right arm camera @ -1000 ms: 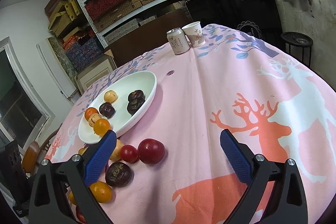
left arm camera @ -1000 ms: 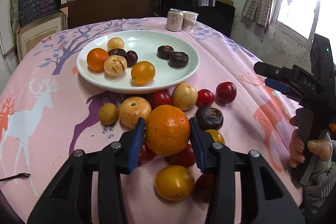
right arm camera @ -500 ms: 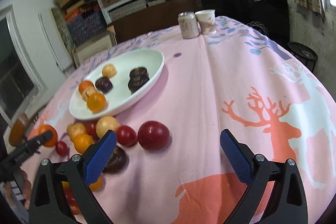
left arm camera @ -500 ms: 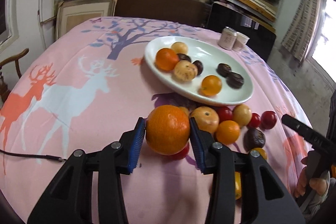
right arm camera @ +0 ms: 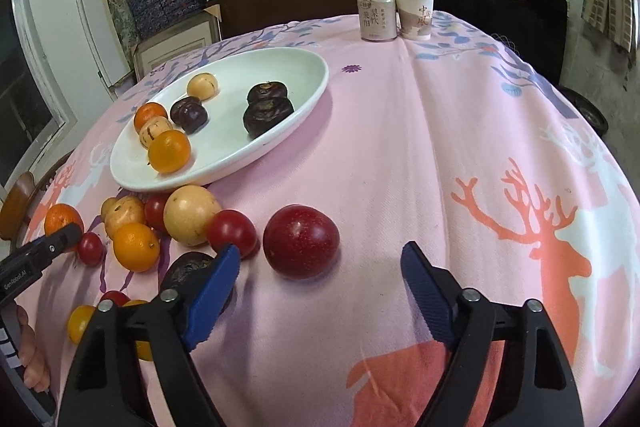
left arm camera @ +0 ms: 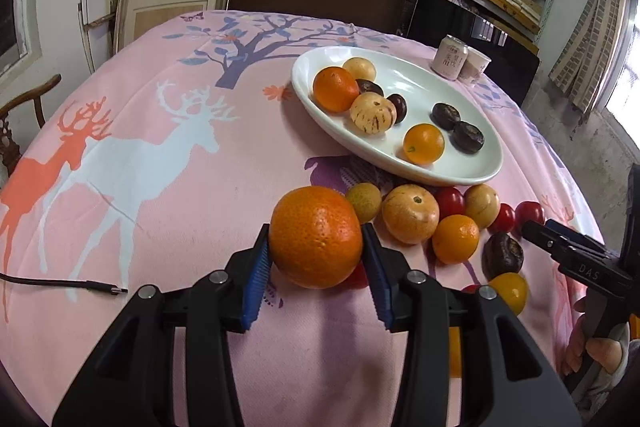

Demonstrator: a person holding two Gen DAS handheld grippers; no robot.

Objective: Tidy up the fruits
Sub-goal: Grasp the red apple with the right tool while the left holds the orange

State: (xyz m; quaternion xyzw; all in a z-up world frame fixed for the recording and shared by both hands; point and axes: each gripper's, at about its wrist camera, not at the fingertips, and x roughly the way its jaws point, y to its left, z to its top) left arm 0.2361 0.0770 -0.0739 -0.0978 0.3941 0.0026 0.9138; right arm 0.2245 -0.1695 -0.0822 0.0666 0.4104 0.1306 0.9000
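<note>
My left gripper (left arm camera: 316, 247) is shut on a large orange (left arm camera: 316, 237), held just above the pink cloth to the left of the loose fruit. Its jaws are beginning to open, with the pads still on the peel. A white oval plate (left arm camera: 420, 87) behind it holds several fruits: oranges, speckled yellow ones and dark ones. My right gripper (right arm camera: 320, 261) is closing with nothing gripped. A big red plum (right arm camera: 301, 241) lies just ahead of its blue fingertips (right arm camera: 224, 267). Loose fruit (right arm camera: 188, 215) is piled between the plate (right arm camera: 248, 75) and the left fingertip.
A drink can (right arm camera: 376, 15) and a paper cup (right arm camera: 414, 15) stand at the table's far edge. A black cable (left arm camera: 60, 285) lies on the cloth at the left. Shelves, boxes and a dark chair back stand behind the round table. A hand (left arm camera: 592, 351) holds the right gripper.
The left gripper has swung left with the orange, away from the loose fruit. The right gripper has come closer to the red plum and its jaws have narrowed.
</note>
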